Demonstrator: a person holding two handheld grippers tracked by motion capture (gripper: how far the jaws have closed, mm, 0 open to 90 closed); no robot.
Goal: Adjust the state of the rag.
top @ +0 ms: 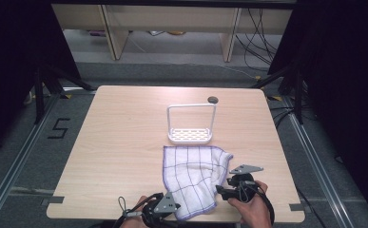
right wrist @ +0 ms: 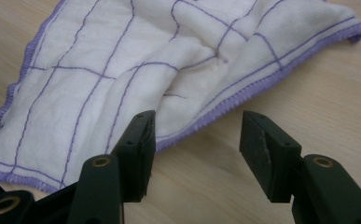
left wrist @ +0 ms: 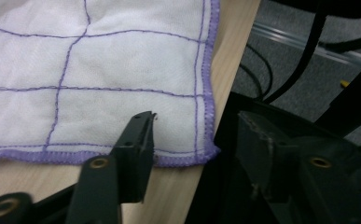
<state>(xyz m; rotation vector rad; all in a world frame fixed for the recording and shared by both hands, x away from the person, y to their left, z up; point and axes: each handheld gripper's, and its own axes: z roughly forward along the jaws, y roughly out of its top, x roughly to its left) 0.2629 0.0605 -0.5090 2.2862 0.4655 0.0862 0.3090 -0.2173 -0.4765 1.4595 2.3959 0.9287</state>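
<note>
A white cloth [top: 196, 175] with purple grid lines and a purple hem lies rumpled on the near part of the wooden table [top: 120, 137]. Its near end reaches the table's front edge. My left gripper [top: 172, 210] is at that near corner. In the left gripper view the left gripper [left wrist: 196, 119] stands open, one jaw over the cloth [left wrist: 99, 60], the other past the table edge. My right gripper [top: 222, 191] sits at the cloth's right side. In the right gripper view the right gripper [right wrist: 197, 119] is open over bare wood, its left jaw beside the hem of the cloth [right wrist: 122, 70].
A white rack [top: 191, 126] with a tall handle frame and a slotted base stands just behind the cloth. A round cable hole [top: 213, 99] is at the table's back. Dark curtains, cables and floor rails surround the table.
</note>
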